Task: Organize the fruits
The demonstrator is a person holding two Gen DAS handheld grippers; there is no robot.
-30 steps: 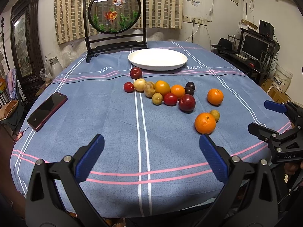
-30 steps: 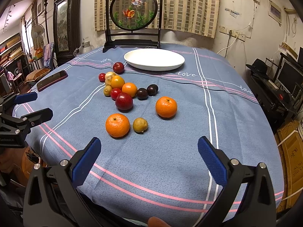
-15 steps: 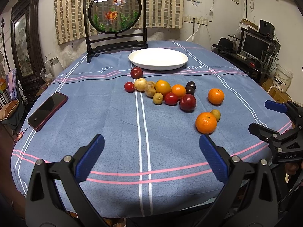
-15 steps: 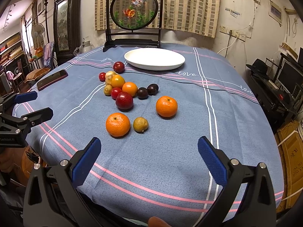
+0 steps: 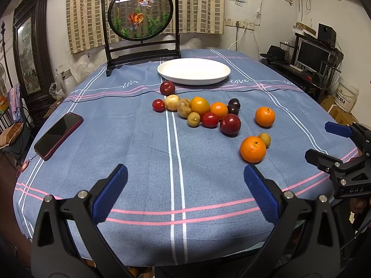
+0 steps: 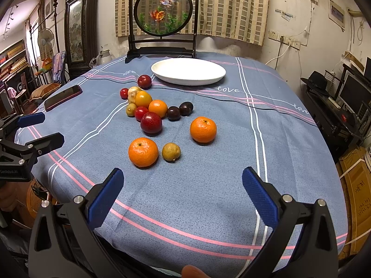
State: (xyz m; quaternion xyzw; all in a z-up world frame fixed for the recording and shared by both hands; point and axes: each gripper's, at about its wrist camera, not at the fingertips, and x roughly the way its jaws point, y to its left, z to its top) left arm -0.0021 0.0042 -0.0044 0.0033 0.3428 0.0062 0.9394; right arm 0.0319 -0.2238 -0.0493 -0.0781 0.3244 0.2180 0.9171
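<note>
Several fruits lie loose on the blue tablecloth: a near orange (image 5: pixel 252 149) (image 6: pixel 143 152) beside a small brown fruit (image 6: pixel 171 152), a second orange (image 5: pixel 265 116) (image 6: pixel 203 129), a dark red plum (image 5: pixel 230 124) (image 6: pixel 151 122), and a cluster of red, yellow and dark fruits (image 5: pixel 199 105) behind. A white empty plate (image 5: pixel 194 70) (image 6: pixel 188 71) stands further back. My left gripper (image 5: pixel 185 191) is open and empty over the near table edge. My right gripper (image 6: pixel 183 192) is open and empty, short of the near orange.
A phone (image 5: pixel 58 135) in a red case lies at the table's left. A black-framed round goldfish screen (image 5: pixel 141 18) stands at the table's back. Each gripper shows in the other's view: the right one (image 5: pixel 334 143), the left one (image 6: pixel 34 129). Furniture surrounds the table.
Both views have drifted very slightly; the grippers stay open and the fruits have not moved.
</note>
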